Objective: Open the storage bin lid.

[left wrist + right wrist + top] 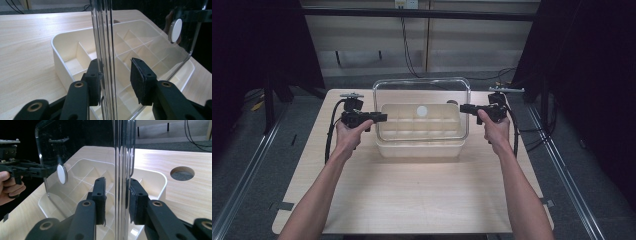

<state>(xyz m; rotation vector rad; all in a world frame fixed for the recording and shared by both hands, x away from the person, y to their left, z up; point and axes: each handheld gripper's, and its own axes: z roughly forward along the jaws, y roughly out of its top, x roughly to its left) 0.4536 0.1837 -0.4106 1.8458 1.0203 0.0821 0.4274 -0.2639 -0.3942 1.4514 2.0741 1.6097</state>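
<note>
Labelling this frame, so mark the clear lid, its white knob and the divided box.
clear lid [422, 92], high view, on its upper pane.
white knob [422, 111], high view, on the knob's round face.
divided box [419, 149], high view, on its near outer wall.

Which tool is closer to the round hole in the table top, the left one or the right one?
Right. The right tool holds the clear lid's right edge, beside the round hole. The left tool is at the lid's opposite edge, across the divided box from the hole.
</note>
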